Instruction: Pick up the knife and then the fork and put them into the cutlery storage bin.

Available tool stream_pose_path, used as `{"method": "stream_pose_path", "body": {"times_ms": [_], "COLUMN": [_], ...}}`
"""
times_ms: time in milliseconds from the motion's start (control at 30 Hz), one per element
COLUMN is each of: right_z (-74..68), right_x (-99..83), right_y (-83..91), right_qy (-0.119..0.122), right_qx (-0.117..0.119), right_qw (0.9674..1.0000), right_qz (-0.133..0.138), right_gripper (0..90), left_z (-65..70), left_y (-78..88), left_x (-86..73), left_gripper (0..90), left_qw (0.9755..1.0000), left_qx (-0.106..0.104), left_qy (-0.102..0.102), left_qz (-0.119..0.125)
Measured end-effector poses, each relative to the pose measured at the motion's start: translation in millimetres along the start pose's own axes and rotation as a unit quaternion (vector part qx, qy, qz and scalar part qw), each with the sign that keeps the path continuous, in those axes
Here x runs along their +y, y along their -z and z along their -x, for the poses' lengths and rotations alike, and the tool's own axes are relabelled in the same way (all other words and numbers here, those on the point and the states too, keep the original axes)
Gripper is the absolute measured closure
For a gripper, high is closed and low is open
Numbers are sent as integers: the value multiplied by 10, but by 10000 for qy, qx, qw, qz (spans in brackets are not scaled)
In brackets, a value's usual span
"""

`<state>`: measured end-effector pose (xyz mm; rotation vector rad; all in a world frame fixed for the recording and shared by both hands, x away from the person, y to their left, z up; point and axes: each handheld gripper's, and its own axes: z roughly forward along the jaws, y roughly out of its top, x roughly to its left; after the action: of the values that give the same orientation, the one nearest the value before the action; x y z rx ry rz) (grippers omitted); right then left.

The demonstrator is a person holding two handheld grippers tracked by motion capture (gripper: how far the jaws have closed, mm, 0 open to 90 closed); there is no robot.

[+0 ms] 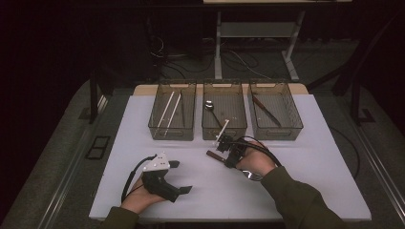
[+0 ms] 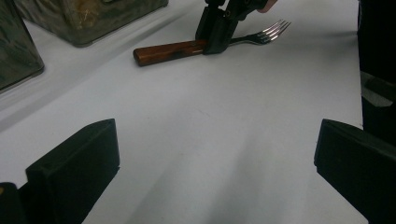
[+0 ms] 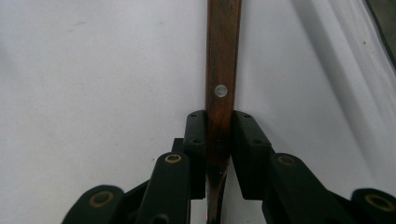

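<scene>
Nearest the person, the left claw [image 1: 177,176] rests low on the white rectangular surface [image 1: 305,191], close to its near edge, with its two black jaws standing wide apart and nothing between them; bare white surface stretches ahead of it and to both sides. Beyond it, toward the middle of the surface, lies the fork with the reddish-brown wooden handle and steel tines [image 2: 187,48], flat on the surface and well short of the bins. The right claw [image 3: 219,140] sits over the fork where the handle meets the metal neck, its jaws drawn in against both sides of the handle so that it is clamped on the fork; the handle runs out past the jaw tips toward the bins, while the tines point back toward the person's right hand [image 1: 255,164]. Farther off, three clear plastic bins stand side by side near the far edge of the surface: the middle bin [image 1: 224,130], straight beyond the fork, holds a metal spoon [image 1: 210,107], the left bin [image 1: 172,131] holds pale chopsticks [image 1: 168,110], and the right bin [image 1: 277,130] holds a dark utensil [image 1: 265,109].
</scene>
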<state>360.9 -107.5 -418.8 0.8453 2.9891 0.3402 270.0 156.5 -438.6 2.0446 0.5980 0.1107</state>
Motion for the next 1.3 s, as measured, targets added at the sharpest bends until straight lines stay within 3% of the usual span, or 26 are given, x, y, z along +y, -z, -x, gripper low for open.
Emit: {"method": "stream_pose_path", "body": {"times_ms": [300,567,800,1033,1300], "right_z": [78,178,234,305,396], "right_x": [-118,-259,-420,-629,-821], "right_y": [83,217,304,396,477], "right_qy": [-78,-163,-283,-417,-578], "right_qx": [235,356,468,468,511], "right_qw": [9986,9940,9864,9745,9606], "right_qz": [461,1021,1548,2154,2671], "right_gripper": [771,772,771,771,770], "left_z": [-2,-5,-3,-10,-28], "left_y": [0,1,2,4,14], "left_x": [0,-1,-1,-1,-12], "left_gripper": [0,0,0,0,0], "left_qw": [10000,10000,10000,10000,9999], "left_qx": [7,2,6,23,80], "left_qy": [1,4,9,7,28], "left_qz": [-2,5,16,42,62]}}
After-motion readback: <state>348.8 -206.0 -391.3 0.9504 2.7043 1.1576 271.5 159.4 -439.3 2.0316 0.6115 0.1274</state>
